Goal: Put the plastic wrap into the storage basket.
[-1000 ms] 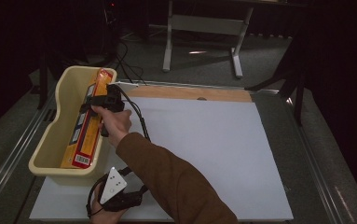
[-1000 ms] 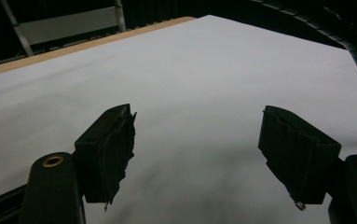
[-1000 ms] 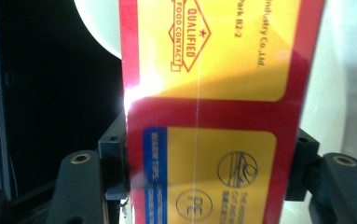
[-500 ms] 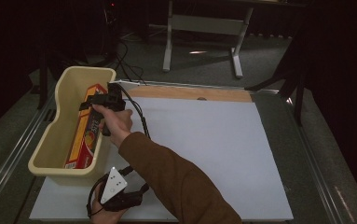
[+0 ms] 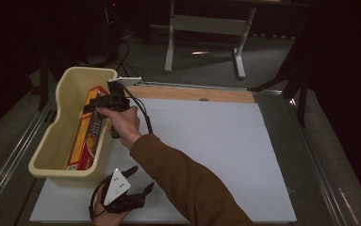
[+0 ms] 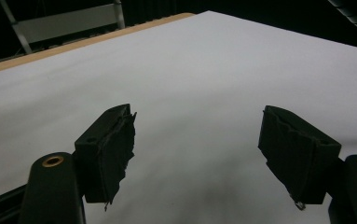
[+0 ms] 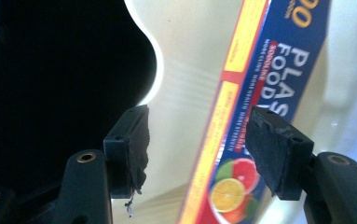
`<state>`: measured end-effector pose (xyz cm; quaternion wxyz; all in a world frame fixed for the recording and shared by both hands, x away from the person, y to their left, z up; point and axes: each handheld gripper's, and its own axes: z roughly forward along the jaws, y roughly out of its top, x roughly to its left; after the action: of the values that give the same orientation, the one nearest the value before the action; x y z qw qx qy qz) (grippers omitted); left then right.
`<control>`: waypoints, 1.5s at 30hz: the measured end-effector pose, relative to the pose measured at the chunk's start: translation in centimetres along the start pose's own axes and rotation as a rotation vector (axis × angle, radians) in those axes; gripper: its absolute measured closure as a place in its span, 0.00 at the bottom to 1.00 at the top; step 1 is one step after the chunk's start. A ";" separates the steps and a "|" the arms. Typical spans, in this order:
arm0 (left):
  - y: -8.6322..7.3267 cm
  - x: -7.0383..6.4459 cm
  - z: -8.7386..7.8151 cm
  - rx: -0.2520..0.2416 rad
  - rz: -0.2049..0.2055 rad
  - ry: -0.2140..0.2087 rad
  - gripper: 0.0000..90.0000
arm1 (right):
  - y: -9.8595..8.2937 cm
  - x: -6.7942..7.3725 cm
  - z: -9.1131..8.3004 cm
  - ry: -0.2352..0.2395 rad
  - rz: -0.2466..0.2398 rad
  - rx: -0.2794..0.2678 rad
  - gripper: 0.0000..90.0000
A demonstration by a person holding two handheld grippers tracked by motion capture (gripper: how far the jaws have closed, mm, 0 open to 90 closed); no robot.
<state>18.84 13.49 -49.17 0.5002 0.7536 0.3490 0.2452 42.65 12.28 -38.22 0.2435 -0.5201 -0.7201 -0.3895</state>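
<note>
- Printed cardboard, blue and yellow with a citrus picture: our thing is a long plastic food wrap box [image 5: 87,131], lying inside the cream plastic tub [image 5: 51,141] at the tabletop's left edge.
- Its long axis runs along the tub's length, away from us, far end propped higher against the tub wall.
- Our right tool [image 5: 106,101] hangs over the tub's far half, jaws wide and holding nothing; in the right gripper view the box [image 7: 260,98] sits just beyond the jaws, crossing toward the right-hand one.
- We judge the right hand is much the nearer; closing across the box's narrow width looks the likely move.
- Our left tool [image 5: 128,186] rests by the near edge of the white tabletop [image 5: 216,141], jaws wide, empty.
- The tub's walls look smooth and glossy, its corners rounded.
</note>
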 end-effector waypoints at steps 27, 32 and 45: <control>0.1 -0.4 0.5 0.012 0.017 -0.006 0.29 | -2.5 -5.2 -8.4 -0.208 -0.321 -0.088 0.41; 0.1 -0.5 0.6 0.017 0.020 -0.007 0.29 | -3.8 -6.8 -10.2 -0.248 -0.414 -0.096 0.40; 0.0 -0.5 0.8 0.032 0.025 0.002 0.29 | -8.4 -12.2 -15.4 -0.333 -0.582 -0.191 0.38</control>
<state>19.07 12.64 -49.48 0.4845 0.7656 0.3441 0.2465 38.10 -8.37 -41.07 -0.0486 -0.3697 -0.8283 -0.4181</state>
